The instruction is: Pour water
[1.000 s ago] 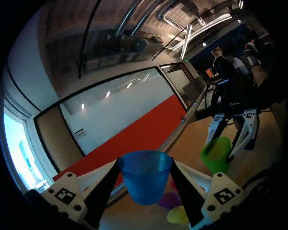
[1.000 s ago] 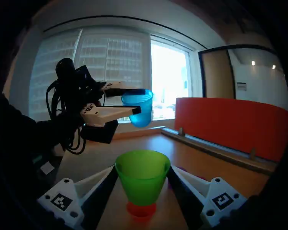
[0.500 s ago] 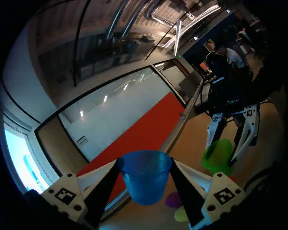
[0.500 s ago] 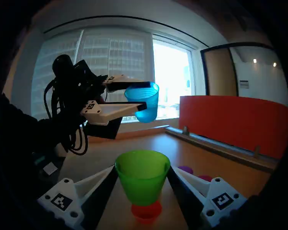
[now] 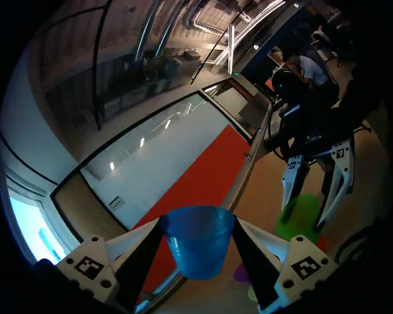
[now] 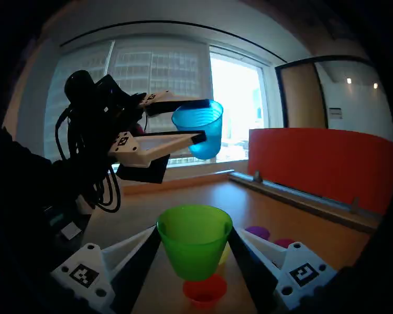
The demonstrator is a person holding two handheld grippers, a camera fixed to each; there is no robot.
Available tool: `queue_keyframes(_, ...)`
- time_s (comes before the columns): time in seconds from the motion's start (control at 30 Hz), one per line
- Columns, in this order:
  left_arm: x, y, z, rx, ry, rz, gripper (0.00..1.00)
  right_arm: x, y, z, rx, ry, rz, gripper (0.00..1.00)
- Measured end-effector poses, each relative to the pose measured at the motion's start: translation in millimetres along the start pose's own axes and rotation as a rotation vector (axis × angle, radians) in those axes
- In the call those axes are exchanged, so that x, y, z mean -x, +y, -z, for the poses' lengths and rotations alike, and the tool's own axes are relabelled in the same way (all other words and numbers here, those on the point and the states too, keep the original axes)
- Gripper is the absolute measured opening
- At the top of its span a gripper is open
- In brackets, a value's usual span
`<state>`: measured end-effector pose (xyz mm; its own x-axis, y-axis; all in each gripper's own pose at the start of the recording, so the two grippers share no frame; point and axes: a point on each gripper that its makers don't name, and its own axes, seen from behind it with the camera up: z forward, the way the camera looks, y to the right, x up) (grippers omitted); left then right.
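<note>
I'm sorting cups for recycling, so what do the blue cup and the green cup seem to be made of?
The translucent blue tapered cup looks like thin plastic: daylight glows through its wall, and faint rings show near the rim. The green tapered cup looks like similar plastic, smooth and slightly glossy, letting some light through. Looks alone cannot confirm either.
</note>
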<state>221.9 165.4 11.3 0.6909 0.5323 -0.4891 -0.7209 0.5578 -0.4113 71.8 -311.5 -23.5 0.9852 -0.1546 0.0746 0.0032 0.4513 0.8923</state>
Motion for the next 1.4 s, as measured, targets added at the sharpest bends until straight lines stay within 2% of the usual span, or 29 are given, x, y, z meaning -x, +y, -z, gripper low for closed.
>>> queue_keyframes(0.27, -3, -1.1, -2.2, -0.003, 0.004, -0.057, 0.89, -1, -3, -4.6, -0.01, -0.002, 0.006, 0.91)
queue_keyframes(0.7, -13, 7.1, -4.3, 0.018, 0.028, -0.139, 0.89, 1, -6, -8.3, -0.017, -0.007, 0.012, 0.9)
queue_keyframes(1.4, -22, 10.6, -5.2, 0.019, 0.044, -0.248, 0.89, -2, -5, -9.6, -0.02, -0.001, 0.016, 0.9)
